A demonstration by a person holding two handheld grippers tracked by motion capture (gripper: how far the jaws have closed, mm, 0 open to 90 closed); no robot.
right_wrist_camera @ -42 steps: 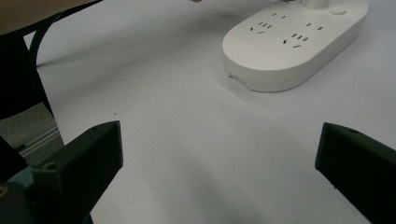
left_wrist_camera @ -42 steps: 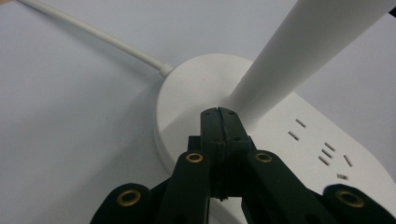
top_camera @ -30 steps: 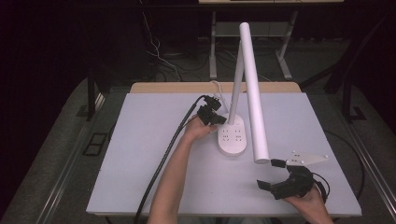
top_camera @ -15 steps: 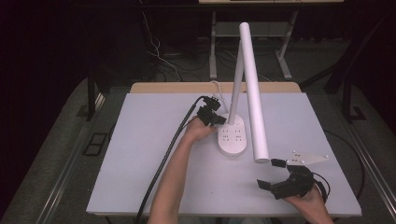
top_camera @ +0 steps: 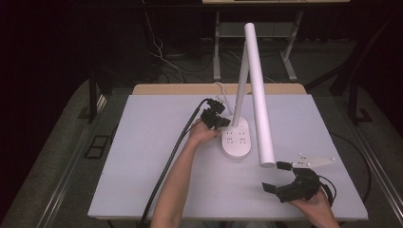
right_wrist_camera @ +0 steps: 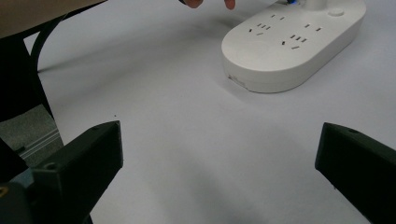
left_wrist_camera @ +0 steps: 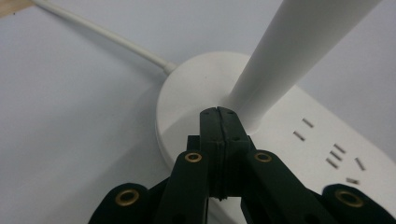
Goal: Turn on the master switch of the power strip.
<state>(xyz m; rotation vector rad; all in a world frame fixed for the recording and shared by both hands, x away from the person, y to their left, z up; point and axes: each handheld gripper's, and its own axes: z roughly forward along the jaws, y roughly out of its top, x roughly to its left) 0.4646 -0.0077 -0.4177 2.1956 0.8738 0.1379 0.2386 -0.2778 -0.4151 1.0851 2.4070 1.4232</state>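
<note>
At lamp base: left gripper jaws pressed together, tips prob. touching base by stem. Right gripper spread wide, nothing between, lamp well ahead.

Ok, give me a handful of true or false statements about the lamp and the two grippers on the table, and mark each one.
1. The left gripper has its jaws closed together, tips at the foot of the lamp's pole. True.
2. The right gripper is clamped on the lamp head. False: its jaws stand wide apart with nothing between them, near the table's front edge.
3. The lamp base has power sockets in its top. True.
4. The lamp head lies flat on the table. False: it slopes down from the top of the pole, above the table.
5. A white cord leaves the base. True.
</note>
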